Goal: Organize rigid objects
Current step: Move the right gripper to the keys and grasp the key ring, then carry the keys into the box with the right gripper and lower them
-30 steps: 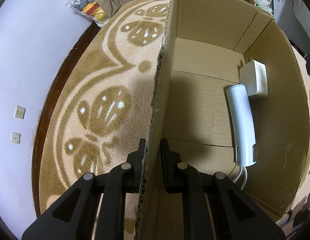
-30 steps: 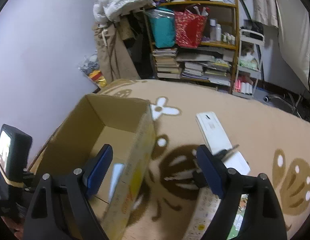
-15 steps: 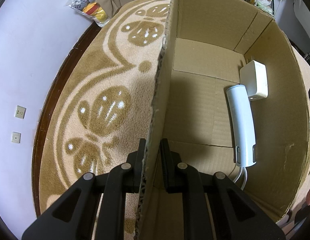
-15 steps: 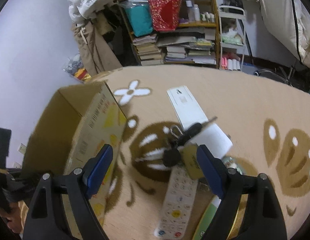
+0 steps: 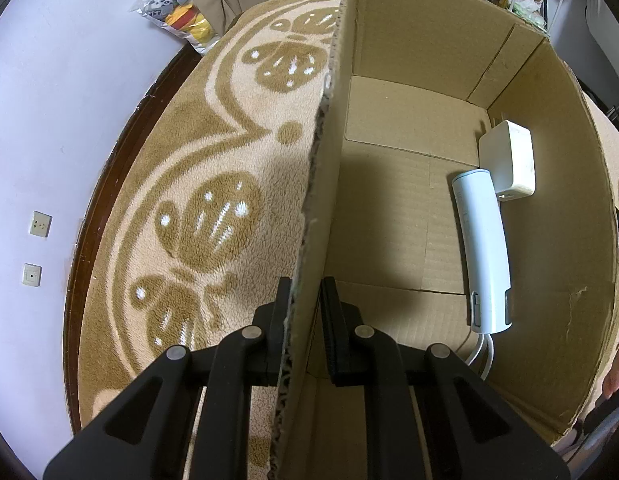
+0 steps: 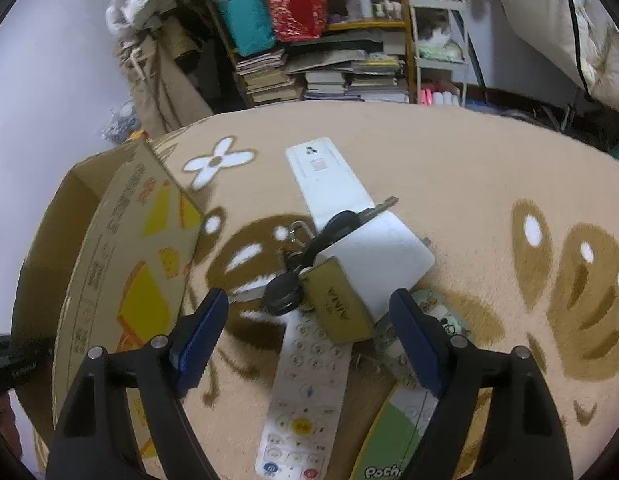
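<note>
The left tool point(image 5: 305, 308) pinches the box point(image 5: 409, 184) wall at lower centre; the right tool point(image 6: 309, 336), jaws wide and just narrowing, hangs over the keys point(image 6: 305, 264).

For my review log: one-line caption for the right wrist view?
Open right gripper above key bunch and remote beside cardboard box.

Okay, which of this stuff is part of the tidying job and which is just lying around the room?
Job:
box
left tool, shut on the box wall
right tool, open
keys
remote
white case

Lying about:
books
red bag
teal jar
rug
</note>
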`<state>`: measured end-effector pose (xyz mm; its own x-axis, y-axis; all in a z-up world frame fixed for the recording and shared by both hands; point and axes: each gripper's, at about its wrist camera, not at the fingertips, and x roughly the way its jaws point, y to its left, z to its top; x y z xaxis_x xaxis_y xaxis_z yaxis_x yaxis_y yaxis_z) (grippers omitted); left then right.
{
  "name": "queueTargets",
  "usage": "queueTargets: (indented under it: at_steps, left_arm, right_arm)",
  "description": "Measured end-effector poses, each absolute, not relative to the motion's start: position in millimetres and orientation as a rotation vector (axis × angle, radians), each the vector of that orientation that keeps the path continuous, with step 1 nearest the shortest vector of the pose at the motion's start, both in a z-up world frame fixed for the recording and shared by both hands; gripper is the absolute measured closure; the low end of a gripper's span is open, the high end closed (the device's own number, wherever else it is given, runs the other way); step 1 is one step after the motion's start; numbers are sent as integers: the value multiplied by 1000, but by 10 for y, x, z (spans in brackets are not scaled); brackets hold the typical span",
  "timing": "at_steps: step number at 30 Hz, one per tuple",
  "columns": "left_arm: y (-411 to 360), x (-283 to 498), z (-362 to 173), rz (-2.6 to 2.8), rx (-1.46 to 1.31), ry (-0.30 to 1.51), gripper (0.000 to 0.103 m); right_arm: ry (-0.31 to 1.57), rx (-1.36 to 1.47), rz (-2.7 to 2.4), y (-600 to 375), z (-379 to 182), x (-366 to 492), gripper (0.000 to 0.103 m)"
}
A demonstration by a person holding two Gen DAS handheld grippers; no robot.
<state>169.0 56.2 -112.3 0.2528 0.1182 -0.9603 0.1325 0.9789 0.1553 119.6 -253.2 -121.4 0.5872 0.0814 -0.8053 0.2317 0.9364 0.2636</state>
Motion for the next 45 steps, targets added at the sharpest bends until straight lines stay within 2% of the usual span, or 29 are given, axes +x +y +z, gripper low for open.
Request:
queueTargets:
  at_steps: [5, 7, 9, 16, 22, 25, 30, 33, 40, 41, 44, 45]
  left_arm:
    - [561, 1688, -1132, -9, 220, 1319, 90]
    - [561, 1687, -1132, -10, 221, 1319, 90]
    - [562, 1688, -1132, -10, 220, 1319, 90]
    - [557, 1685, -1137, -10, 220, 1319, 90]
    - [557, 1682, -1141, -10, 218, 1320, 90]
    - [556, 1682, -1137, -9, 220, 1320, 90]
    - [555, 1685, -1135, -9, 220, 1321, 90]
    - [555, 1689, -1134, -10, 220, 1321, 90]
    - [552, 1692, -1132, -10, 222, 1321, 90]
    - [557, 1690, -1132, -11, 220, 1321, 90]
    - [561, 1695, -1133, -11, 215, 1324, 90]
    - [560, 1696, -1133, -12, 215, 1324, 90]
  right_arm:
    - [948, 358, -105, -2601, -1239, 1279, 21]
    - [955, 341, -111, -2603, -1221, 1310, 27]
    - [953, 334, -102, -2588, -1189, 1323, 38]
    - [957, 355, -56, -2555, -1157, 1322, 40]
    - [984, 363, -22, -2526, -1133, 1331, 47]
    - [994, 381, -15, -2546, -1124, 1331, 54]
    - [1004, 392, 6, -2539, -1104, 1324, 55]
    - [1004, 398, 14, -2533, -1086, 1331, 62]
    - [1048, 388, 9, -2498, -1230, 1365, 68]
    - [1052, 378, -4, -2483, -1258, 1368, 71]
    - [1030, 338, -53, -2459, -1294, 1345, 92]
    - [1025, 325, -66, -2458, -1284, 1331, 95]
